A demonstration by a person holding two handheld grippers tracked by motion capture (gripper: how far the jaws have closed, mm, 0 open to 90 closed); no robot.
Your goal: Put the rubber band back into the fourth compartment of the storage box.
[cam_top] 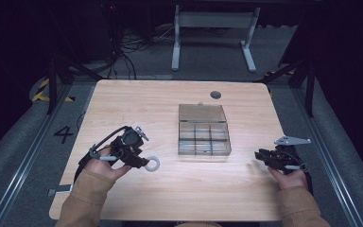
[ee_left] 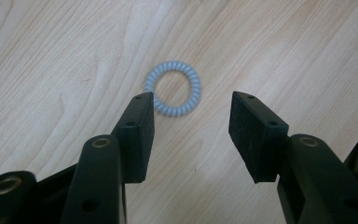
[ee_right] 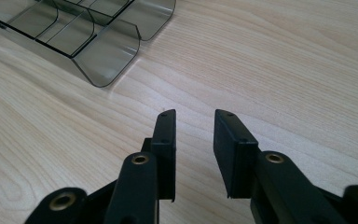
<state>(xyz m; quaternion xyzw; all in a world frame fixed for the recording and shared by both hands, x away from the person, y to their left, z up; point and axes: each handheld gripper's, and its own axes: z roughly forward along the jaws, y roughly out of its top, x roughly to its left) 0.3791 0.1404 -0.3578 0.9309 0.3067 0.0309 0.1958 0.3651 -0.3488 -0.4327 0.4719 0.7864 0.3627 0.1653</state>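
The spiral hair tie (ee_left: 173, 88) lies flat on the desk (cam_top: 170, 198), well to the left of the clear compartment box (cam_top: 203, 130) and nearer the person's edge than the box's front wall; taking the box as the landmark, the tie sits on the side where the left gripper (cam_top: 144, 161) works, while the right gripper (cam_top: 261, 155) rests on the box's opposite side, well apart from the tie. The left gripper is plainly the nearer one; in the left gripper view the tie lies just ahead of the tips, slightly toward the left-hand jaw, whose tip overlaps the ring's rim in that view, though contact cannot be told. The left jaws stand spread, with nothing between the pads; the right jaws are parted too, over bare wood. A short advance along the jaw line would likely bring the ring between the pads. The tie is a pale blue-grey coil, a closed ring with no long axis, ribbed and lying flat, its centre showing desk.
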